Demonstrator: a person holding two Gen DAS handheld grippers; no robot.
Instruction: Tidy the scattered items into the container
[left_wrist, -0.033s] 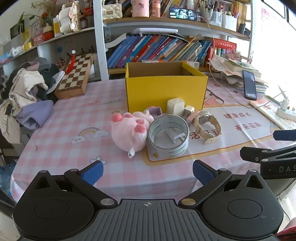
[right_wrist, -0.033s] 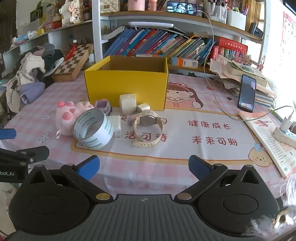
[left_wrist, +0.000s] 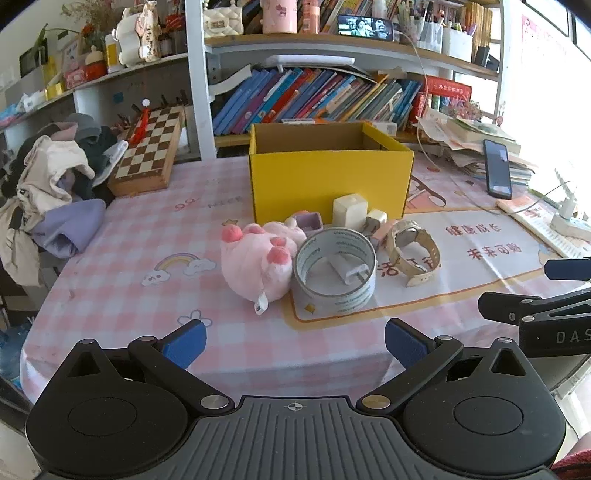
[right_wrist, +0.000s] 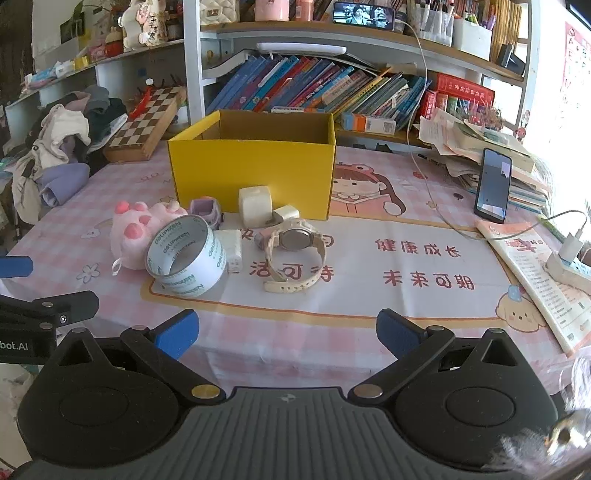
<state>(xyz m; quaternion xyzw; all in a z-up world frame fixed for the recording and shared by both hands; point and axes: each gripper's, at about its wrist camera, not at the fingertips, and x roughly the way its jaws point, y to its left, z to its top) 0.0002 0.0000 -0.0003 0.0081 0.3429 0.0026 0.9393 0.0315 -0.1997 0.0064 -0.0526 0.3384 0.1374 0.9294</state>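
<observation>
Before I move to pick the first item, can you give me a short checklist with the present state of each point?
1. Left tool open, nothing between the fingers: ok.
2. Right tool open, nothing held: ok.
3. Yellow cardboard box upright, top open: ok.
4. Box has free room inside: cannot tell, its floor is hidden.
5. Clear tape roll free to lift: not ok, it touches the pink plush toy and rings a small white plug.
6. Cream wristwatch apart from neighbours: ok.

I am in a home study or child's room: my tabletop (right_wrist: 369, 310) wears a pink checked cartoon cloth, shelves (right_wrist: 332, 44) behind hold leaning books (right_wrist: 314, 88) and trinkets, clothes (left_wrist: 55, 184) are heaped beside a chessboard (left_wrist: 151, 147).
</observation>
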